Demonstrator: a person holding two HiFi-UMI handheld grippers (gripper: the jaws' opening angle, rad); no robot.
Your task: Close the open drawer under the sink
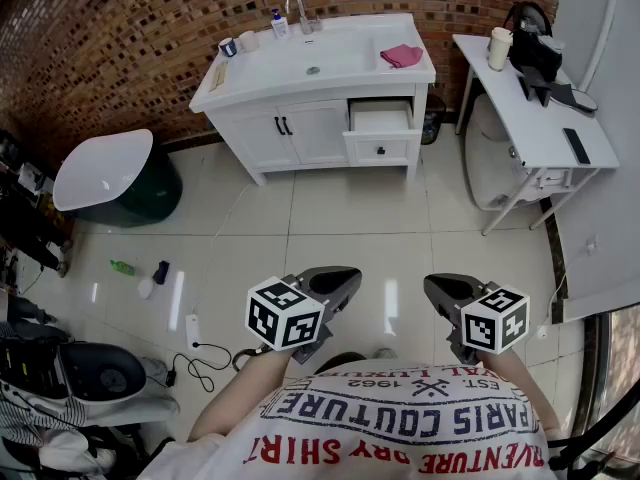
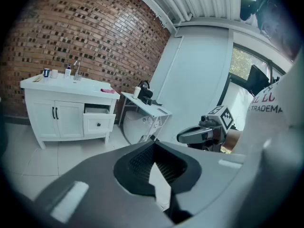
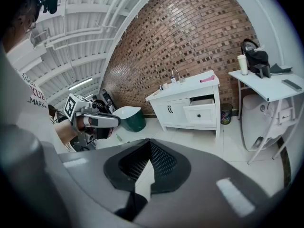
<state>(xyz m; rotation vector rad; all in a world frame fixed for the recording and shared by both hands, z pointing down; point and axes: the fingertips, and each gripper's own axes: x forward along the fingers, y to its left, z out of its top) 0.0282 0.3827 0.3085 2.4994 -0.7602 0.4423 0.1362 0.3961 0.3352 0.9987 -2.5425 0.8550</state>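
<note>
The white sink cabinet stands against the brick wall, far ahead of me. Its right-hand drawer is pulled out, with a small dark knob on its front. The same open drawer shows in the left gripper view, and the drawer also shows in the right gripper view. My left gripper and right gripper are held close to my body, well short of the cabinet. In the left gripper and the right gripper the jaws meet at the tips and hold nothing.
A white side table with a black bag and a cup stands to the right of the cabinet. A white basin on a green base sits at the left. A small bin, floor bottles and a cable lie about.
</note>
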